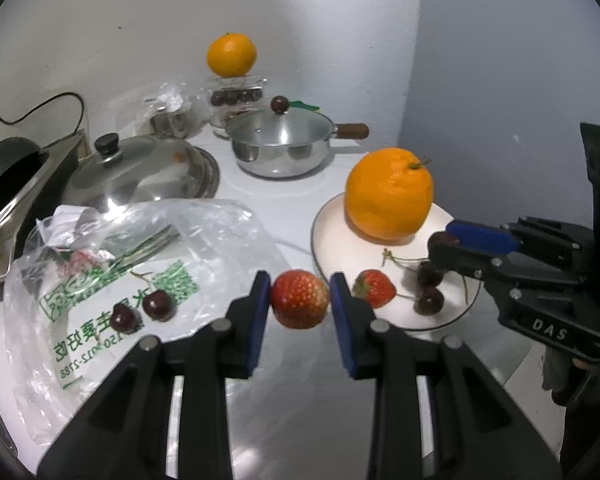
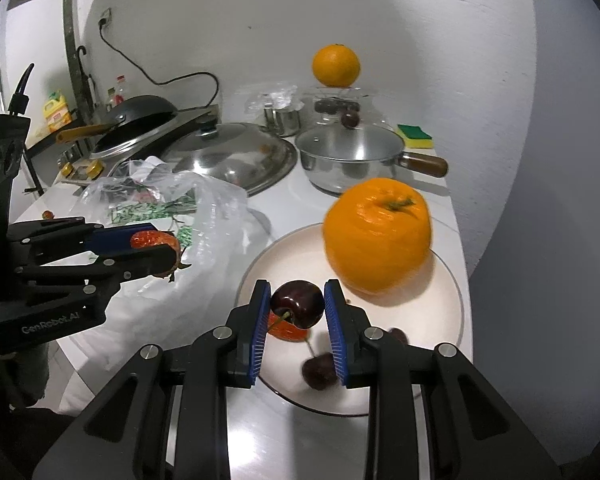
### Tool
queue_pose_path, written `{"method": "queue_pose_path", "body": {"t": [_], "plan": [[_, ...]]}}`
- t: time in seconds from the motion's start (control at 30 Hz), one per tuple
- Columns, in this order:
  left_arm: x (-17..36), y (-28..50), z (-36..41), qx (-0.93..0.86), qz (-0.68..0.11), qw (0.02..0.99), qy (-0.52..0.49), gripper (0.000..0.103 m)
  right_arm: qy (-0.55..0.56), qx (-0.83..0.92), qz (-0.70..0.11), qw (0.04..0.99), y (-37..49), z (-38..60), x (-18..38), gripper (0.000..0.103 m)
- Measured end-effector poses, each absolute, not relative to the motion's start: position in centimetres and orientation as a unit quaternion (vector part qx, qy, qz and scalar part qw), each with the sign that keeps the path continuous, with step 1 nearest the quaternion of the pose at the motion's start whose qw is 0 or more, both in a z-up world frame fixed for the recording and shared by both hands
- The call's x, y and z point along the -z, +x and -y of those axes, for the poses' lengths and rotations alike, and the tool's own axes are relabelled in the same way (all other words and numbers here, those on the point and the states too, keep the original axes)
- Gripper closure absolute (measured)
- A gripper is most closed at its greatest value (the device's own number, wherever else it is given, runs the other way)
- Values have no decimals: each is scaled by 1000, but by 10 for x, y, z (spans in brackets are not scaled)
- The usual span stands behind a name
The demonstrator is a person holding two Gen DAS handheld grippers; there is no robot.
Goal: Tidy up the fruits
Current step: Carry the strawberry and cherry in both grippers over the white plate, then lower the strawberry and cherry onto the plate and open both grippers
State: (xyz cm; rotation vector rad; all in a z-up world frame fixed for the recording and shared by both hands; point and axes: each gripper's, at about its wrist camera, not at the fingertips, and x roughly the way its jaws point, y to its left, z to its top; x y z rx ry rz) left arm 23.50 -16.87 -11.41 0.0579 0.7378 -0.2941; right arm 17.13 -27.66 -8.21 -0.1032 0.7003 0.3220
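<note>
Left gripper: jaws clenched on a strawberry.
Right gripper: jaws grasped a cherry.
Plate: orange at 1 o'clock.

Steel saucepan, lidded, wooden-handled, is set near the back wall. Domed steel lid is laid left of it. Green-yellow sponge is placed behind the saucepan handle. Black wok is seen far left.

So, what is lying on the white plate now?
On the white plate sit a large orange, one strawberry and two dark cherries with stems. The right gripper hangs over the plate's right side and hides whatever lies under it.
</note>
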Motion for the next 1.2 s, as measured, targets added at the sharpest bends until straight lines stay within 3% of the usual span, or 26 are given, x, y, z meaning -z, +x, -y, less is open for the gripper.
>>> {"method": "queue_pose_path", "body": {"t": [1.2], "plan": [[150,246,255,195,-407,891,55,71,-13,-116,-355,928,176,358,107,73]]}}
